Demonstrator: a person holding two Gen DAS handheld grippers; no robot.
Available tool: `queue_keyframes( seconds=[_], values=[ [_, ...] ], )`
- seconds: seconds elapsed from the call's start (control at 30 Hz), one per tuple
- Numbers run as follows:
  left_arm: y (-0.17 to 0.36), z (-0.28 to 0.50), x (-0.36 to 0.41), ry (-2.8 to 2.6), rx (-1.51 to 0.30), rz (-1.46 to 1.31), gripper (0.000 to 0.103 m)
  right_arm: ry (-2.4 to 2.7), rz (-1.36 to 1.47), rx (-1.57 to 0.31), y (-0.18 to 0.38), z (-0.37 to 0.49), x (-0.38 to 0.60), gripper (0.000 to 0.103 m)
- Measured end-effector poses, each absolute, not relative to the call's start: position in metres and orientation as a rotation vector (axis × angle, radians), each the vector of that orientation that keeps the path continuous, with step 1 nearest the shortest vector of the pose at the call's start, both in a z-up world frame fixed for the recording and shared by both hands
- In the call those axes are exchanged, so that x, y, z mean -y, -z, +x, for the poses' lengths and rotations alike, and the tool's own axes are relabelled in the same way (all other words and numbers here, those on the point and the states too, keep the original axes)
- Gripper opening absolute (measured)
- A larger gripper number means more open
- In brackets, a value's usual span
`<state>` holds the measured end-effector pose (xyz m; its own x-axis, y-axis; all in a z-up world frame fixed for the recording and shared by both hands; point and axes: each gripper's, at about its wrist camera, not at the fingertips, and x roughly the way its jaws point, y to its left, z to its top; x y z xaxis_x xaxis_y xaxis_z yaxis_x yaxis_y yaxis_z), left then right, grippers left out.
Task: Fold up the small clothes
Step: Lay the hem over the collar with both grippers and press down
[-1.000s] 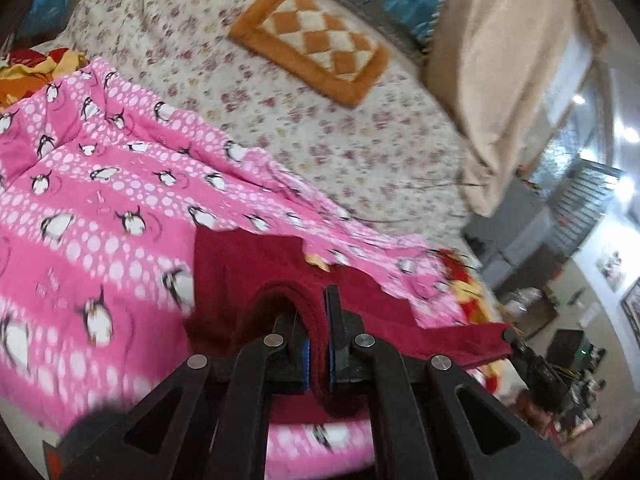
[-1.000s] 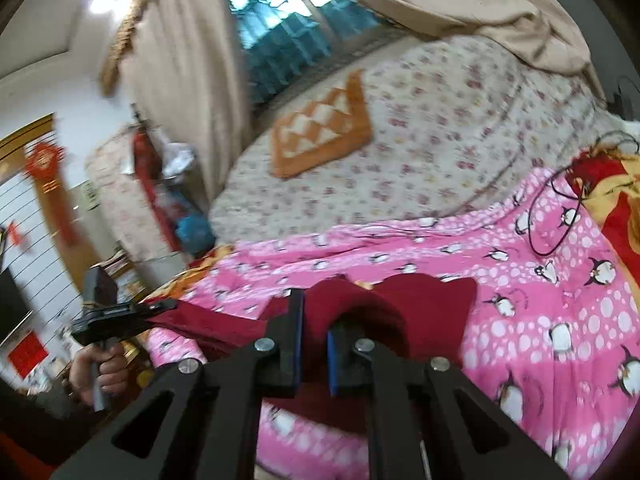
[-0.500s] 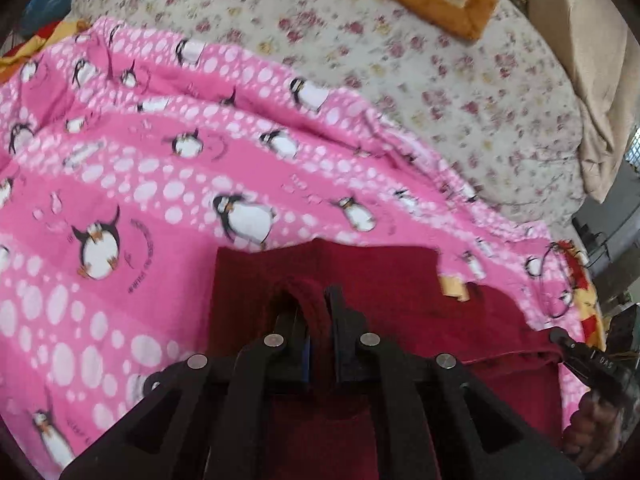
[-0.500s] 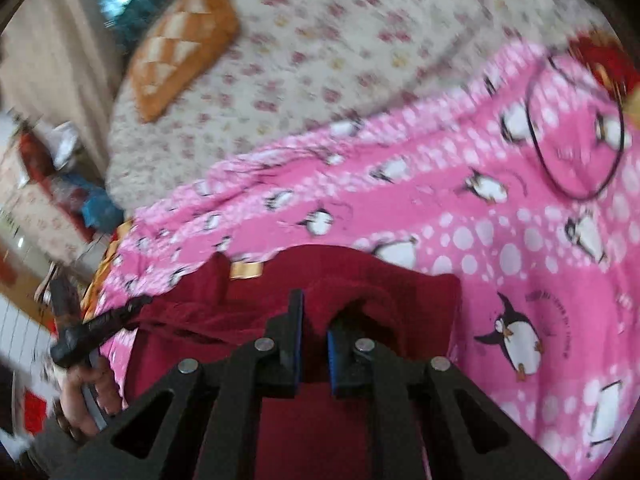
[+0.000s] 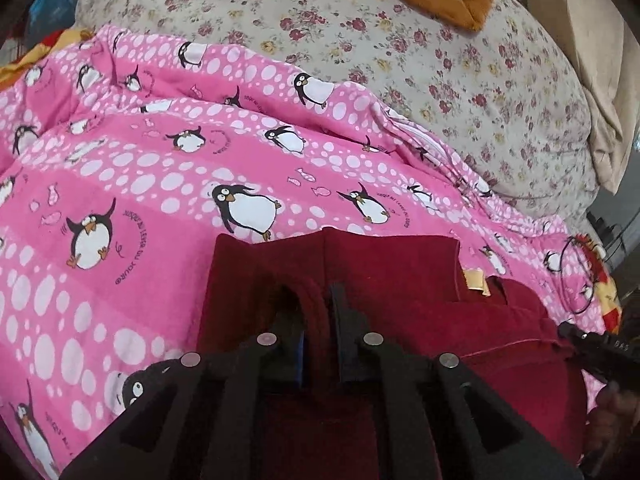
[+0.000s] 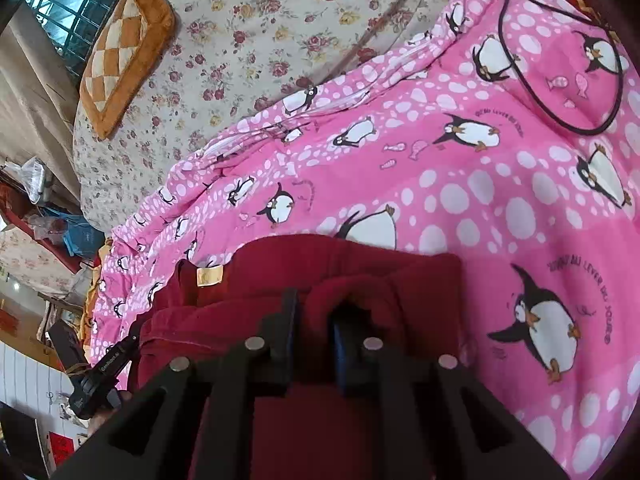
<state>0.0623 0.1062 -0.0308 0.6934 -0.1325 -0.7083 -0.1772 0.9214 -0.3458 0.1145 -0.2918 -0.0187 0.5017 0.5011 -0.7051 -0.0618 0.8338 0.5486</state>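
A dark red garment [image 5: 392, 272] lies on the pink penguin blanket [image 5: 168, 176], its far part flat, with a yellow label [image 5: 474, 280] showing. My left gripper [image 5: 316, 320] is shut on a bunched fold of its near left edge. My right gripper [image 6: 312, 320] is shut on a fold of the same red garment [image 6: 360, 264] at its right edge. Each gripper shows in the other's view, the right gripper [image 5: 600, 348] at the right edge and the left gripper [image 6: 108, 368] at the lower left. The garment's near part is hidden under the grippers.
The blanket [image 6: 500, 184] covers a bed with a floral sheet [image 5: 460, 52]. An orange checked cushion [image 6: 120, 48] lies at the far end. A thin black hoop [image 6: 560, 60] lies on the blanket at the right. Curtain [image 5: 600, 40] and room clutter [image 6: 48, 220] lie beyond the bed.
Both grippers have come down and forward with the garment, from held up above the bed to low over the blanket. The garment's far part now lies flat.
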Motion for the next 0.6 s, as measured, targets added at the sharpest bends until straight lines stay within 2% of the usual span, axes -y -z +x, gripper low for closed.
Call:
queue_keyframes(
  seconds=[0.6],
  values=[
    [0.030,0.064,-0.096,-0.052,-0.808,-0.332,0.000,-0.350,0.410,-0.933,0.018,0.103,0.286,0.020]
  ],
)
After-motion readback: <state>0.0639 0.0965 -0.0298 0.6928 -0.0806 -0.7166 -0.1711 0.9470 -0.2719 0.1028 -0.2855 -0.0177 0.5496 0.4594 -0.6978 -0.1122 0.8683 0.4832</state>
